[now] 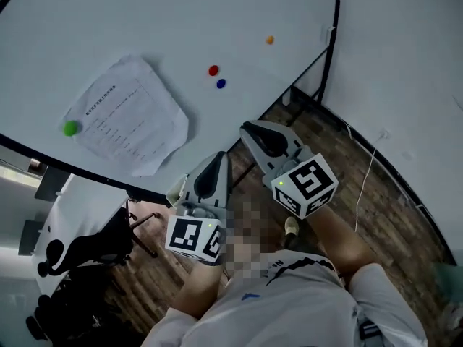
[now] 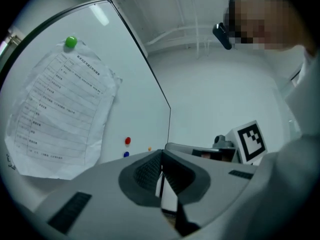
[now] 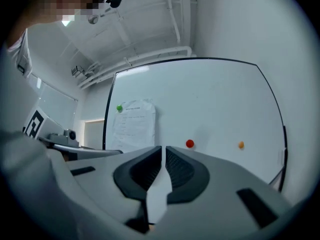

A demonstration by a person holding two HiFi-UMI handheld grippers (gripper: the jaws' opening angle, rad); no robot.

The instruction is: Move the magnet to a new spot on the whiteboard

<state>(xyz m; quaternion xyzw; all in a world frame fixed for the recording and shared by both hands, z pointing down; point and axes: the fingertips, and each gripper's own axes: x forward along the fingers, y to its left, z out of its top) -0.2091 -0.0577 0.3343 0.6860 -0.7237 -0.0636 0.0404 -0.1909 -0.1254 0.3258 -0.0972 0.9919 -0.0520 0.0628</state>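
Print on the paper sheet (image 1: 126, 114), centre left on the whiteboard (image 1: 181, 20), is too small to read. A green magnet (image 1: 70, 128) pins its left corner. The red magnet (image 1: 213, 70) and blue magnet (image 1: 221, 83) sit mid-frame, the orange magnet (image 1: 270, 40) further up and right. The left hand-held gripper (image 1: 218, 157) and right hand-held gripper (image 1: 250, 128) hover at lower centre, off the board, jaws pressed together and empty.

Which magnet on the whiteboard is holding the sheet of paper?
The green magnet pins the paper; red magnet, blue magnet and orange magnet sit on bare whiteboard.

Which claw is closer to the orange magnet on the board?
Right. The right claw sits below the orange magnet, off the board; the left claw is lower and further left.
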